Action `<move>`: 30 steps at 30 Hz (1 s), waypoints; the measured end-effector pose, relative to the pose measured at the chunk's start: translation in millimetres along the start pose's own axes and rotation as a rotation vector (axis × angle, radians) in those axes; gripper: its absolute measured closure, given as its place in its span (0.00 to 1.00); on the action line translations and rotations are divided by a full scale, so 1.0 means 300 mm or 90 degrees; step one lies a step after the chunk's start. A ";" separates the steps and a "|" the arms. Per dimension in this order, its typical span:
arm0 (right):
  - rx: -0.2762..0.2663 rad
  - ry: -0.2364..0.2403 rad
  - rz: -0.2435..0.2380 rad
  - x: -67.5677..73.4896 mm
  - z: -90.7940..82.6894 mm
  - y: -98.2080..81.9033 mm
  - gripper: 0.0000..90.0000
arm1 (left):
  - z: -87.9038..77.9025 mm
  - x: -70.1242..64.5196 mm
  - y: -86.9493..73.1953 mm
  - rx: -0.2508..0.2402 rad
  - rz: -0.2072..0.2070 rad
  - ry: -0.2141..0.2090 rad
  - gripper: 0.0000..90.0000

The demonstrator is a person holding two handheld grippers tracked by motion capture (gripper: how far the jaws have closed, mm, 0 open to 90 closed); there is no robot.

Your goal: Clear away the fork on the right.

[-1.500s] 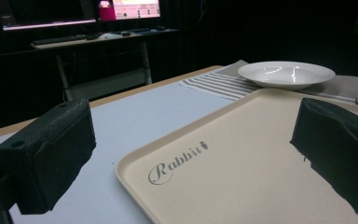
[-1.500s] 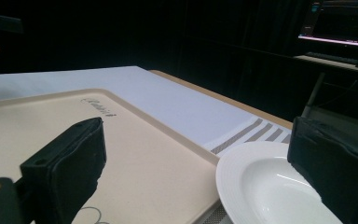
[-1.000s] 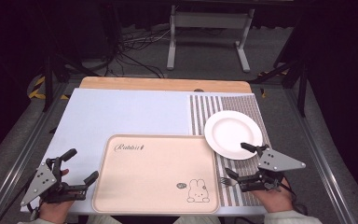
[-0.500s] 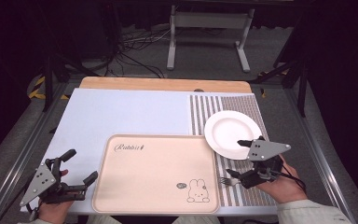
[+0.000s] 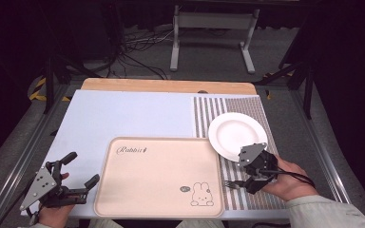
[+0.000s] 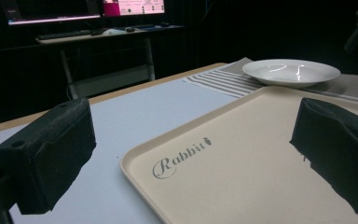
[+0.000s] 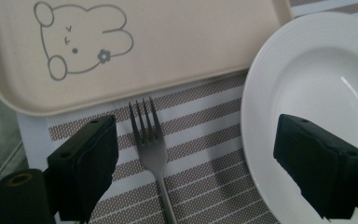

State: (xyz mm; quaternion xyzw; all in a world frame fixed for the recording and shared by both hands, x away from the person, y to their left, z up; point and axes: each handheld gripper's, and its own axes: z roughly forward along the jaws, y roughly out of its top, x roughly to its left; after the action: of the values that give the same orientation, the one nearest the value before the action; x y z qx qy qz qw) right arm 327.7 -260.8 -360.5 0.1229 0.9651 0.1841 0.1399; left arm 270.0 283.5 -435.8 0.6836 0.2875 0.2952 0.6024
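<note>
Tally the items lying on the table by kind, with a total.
Tray: 1
Plate: 1
Fork: 1
Striped placemat: 1
Total: 4

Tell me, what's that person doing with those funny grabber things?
A person holds a grabber in each hand at a table. The right gripper hangs over a fork lying on the striped placemat, between the beige rabbit tray and the white plate. Its fingers have just been closing a little, but they are open and not touching the fork. The left gripper waits open by the tray's left edge, holding nothing.
</note>
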 end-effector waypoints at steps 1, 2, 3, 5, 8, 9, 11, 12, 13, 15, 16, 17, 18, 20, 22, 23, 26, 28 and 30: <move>0.008 0.006 0.000 0.000 0.004 0.000 0.16 | -0.001 0.000 0.000 0.000 0.000 0.000 0.00; 0.020 0.018 -0.002 0.000 0.010 -0.001 0.17 | -0.001 -0.001 0.000 0.000 0.001 0.000 0.00; 0.029 0.023 -0.006 0.000 0.015 -0.001 0.17 | -0.001 0.000 0.001 0.000 0.003 -0.002 0.00; 0.056 0.038 -0.015 0.000 0.029 -0.007 0.18 | -0.002 0.000 0.001 0.001 0.003 -0.001 0.01; 0.075 0.045 -0.020 -0.001 0.038 -0.012 0.19 | -0.003 0.001 0.000 0.002 0.001 0.001 0.01; 0.088 0.049 -0.022 -0.001 0.043 -0.016 0.20 | -0.003 0.001 0.000 0.003 0.000 0.001 0.01; 0.106 0.067 -0.029 -0.004 0.052 -0.026 0.24 | -0.004 0.000 0.000 0.002 0.000 0.000 0.01; 0.112 0.071 -0.032 -0.005 0.055 -0.028 0.25 | -0.004 0.000 0.001 0.002 0.000 0.000 0.01; 0.112 0.071 -0.032 -0.005 0.055 -0.028 0.25 | -0.004 0.000 0.001 0.002 0.000 0.000 0.01; 0.125 0.072 -0.047 -0.004 0.066 -0.034 0.27 | -0.005 0.000 0.001 0.000 -0.002 0.001 0.01; 0.132 0.076 -0.055 -0.005 0.069 -0.035 0.28 | -0.005 0.000 0.001 0.000 -0.002 0.001 0.01; 0.141 0.073 -0.067 -0.005 0.075 -0.036 0.29 | -0.006 0.000 0.001 0.000 -0.003 0.001 0.01; 0.150 0.074 -0.072 -0.003 0.079 -0.036 0.30 | -0.006 0.000 0.001 0.000 -0.003 0.002 0.01; 0.168 0.076 -0.079 0.001 0.090 -0.039 0.31 | -0.005 0.000 0.000 -0.001 -0.004 0.003 0.01; 0.187 0.083 -0.090 0.002 0.103 -0.044 0.33 | -0.006 0.000 0.000 0.001 -0.004 0.002 0.01; 0.187 0.083 -0.090 0.002 0.103 -0.044 0.33 | -0.006 0.000 0.000 0.001 -0.004 0.002 0.01; 0.206 0.092 -0.094 -0.004 0.118 -0.057 0.38 | -0.006 0.001 0.000 0.002 -0.004 0.003 0.01; 0.213 0.100 -0.093 -0.005 0.125 -0.064 0.44 | -0.005 0.001 0.000 0.001 -0.004 0.003 0.01; 0.217 0.109 -0.103 -0.009 0.131 -0.067 0.48 | -0.004 0.002 -0.001 0.003 -0.005 0.001 0.01</move>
State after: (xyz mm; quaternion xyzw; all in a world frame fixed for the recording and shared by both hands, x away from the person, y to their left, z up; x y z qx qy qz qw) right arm 338.8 -267.2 -402.8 0.0505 0.9974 0.0162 0.0488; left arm 269.3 284.8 -435.9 0.6836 0.2915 0.2926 0.6018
